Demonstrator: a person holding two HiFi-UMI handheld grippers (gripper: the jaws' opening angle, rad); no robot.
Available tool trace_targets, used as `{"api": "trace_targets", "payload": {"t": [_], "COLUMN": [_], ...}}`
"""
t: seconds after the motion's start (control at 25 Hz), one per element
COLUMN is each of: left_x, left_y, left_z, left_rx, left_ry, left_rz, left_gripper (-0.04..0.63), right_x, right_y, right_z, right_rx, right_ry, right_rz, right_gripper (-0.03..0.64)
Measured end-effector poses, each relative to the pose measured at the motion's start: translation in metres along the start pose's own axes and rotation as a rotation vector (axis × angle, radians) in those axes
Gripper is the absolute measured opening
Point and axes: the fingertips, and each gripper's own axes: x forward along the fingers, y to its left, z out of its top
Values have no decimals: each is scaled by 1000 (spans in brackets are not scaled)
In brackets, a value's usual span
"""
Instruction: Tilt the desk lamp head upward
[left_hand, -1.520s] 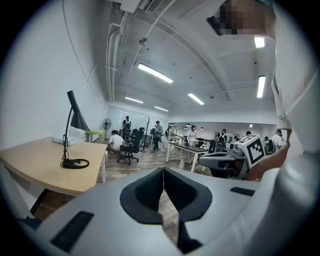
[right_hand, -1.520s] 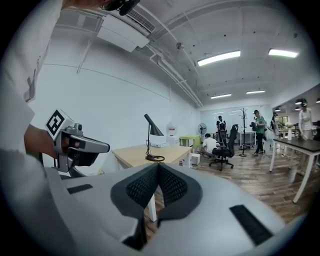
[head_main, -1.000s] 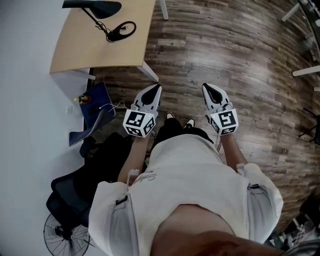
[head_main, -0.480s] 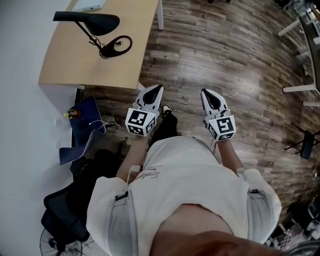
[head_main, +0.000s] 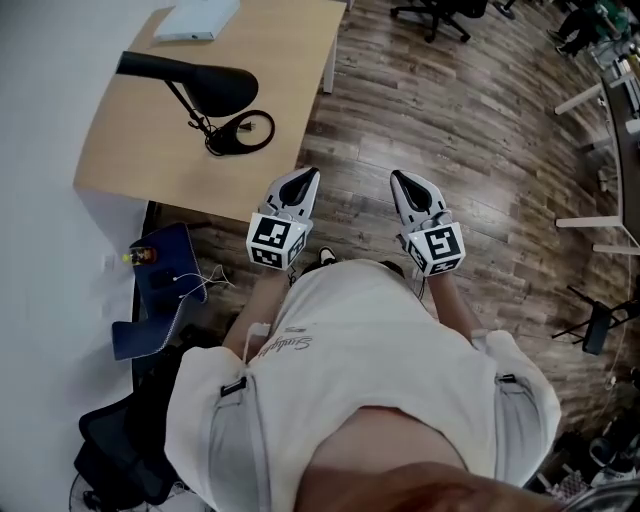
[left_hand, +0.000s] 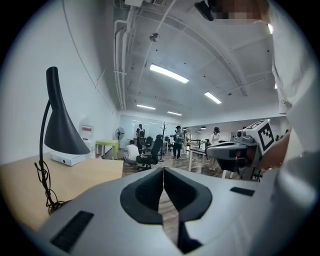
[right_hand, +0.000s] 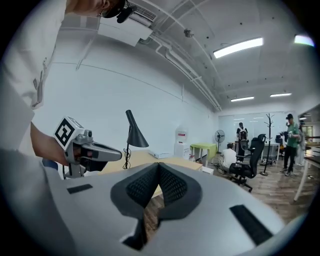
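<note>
Left gripper (head_main: 312, 173), right gripper (head_main: 397, 175) closed; lamp (head_main: 215, 86) apart

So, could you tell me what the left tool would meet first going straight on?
Probably nothing close: the left tool points just past the desk corner, over bare floor, toward a distant office chair. The lamp sits off to its left.

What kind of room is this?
Probably an open office or workshop: a wooden desk with a lamp, rolling office chairs, and long ceiling lights.
</note>
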Motion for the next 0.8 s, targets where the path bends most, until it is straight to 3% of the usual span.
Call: {"api": "trace_targets", "payload": {"t": [0.24, 0.4, 0.6, 0.8], "left_x": [26, 35, 51, 60], "left_y": [32, 55, 100, 119], "left_z": [17, 15, -6, -18], "left_rx": [-8, -20, -75, -188], "left_ry": [5, 24, 37, -12], "left_rz": [33, 101, 281, 456], "left_gripper": [15, 15, 15, 15], "right_x": [52, 92, 164, 211], "right_y": [-17, -25, -34, -40], "right_z": [17, 14, -5, -19], "right_rx": [22, 25, 26, 0], "right_ry": [-37, -31, -25, -38], "right_rz": [71, 151, 334, 528], "right_gripper": [-5, -5, -5, -5]}}
